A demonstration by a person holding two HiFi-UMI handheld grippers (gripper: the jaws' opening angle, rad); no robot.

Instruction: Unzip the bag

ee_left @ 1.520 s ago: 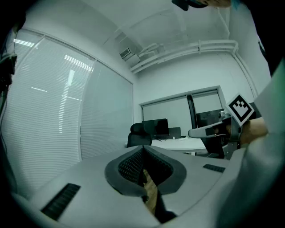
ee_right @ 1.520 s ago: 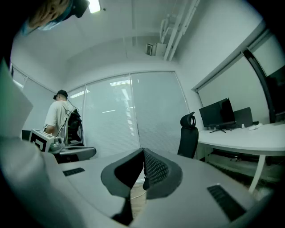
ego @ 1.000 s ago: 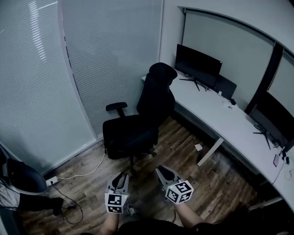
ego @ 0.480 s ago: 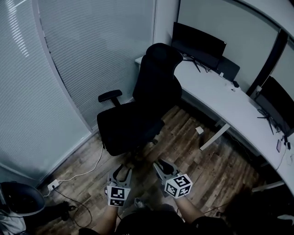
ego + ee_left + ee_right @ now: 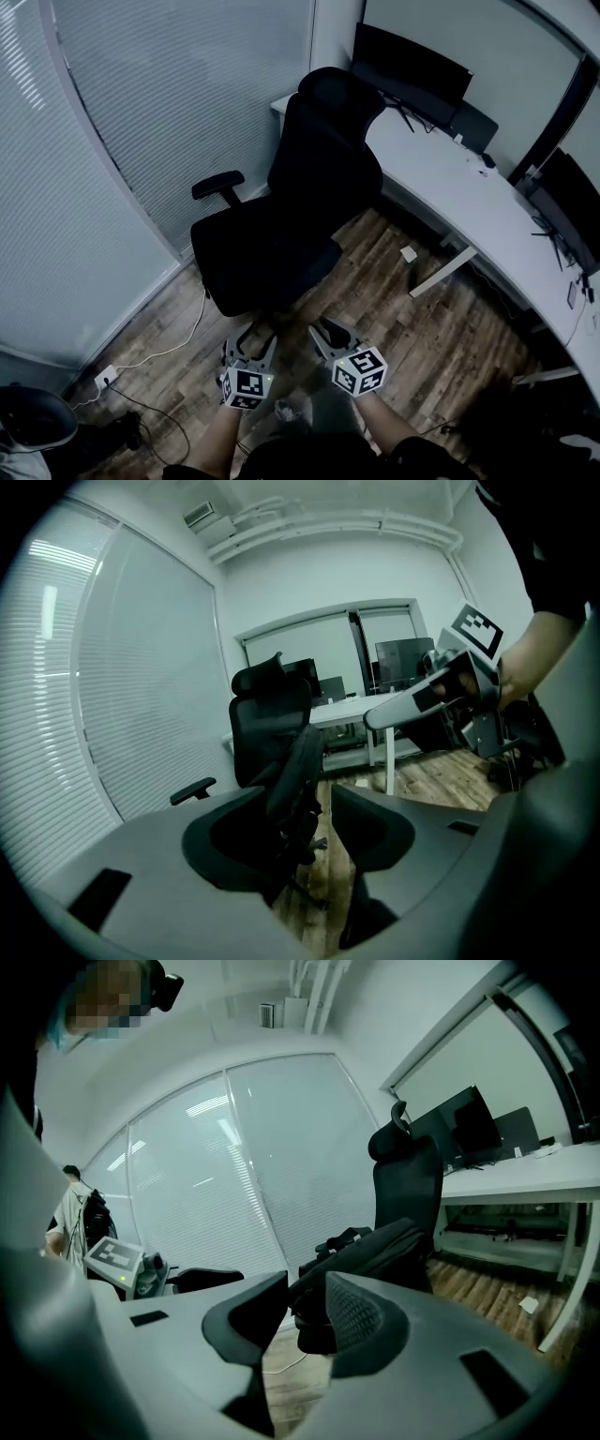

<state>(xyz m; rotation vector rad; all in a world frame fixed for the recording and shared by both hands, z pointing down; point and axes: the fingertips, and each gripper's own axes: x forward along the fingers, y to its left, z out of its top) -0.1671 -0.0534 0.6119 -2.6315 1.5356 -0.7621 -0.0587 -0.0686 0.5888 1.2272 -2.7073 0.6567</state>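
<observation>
Dim, cool light fills an office where glass wall panels with white slatted blinds [image 5: 187, 94] meet a dark wood-plank floor [image 5: 441, 328], a black high-backed office chair [image 5: 328, 159] stands beside a long curved white desk [image 5: 450, 187] bearing dark monitors [image 5: 412, 66], and a white cable [image 5: 185, 339] trails to a floor power strip [image 5: 105, 377].

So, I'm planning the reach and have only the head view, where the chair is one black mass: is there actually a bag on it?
Observer: Yes, the right gripper view shows a black bag sitting on the seat of the chair.
Operator: Is that gripper ready?
Observer: The right gripper has its jaws apart, nothing between them.
Operator: And the other one?
Observer: The left gripper has just been opening its jaws; they are apart and empty, the bag beyond them.
</observation>
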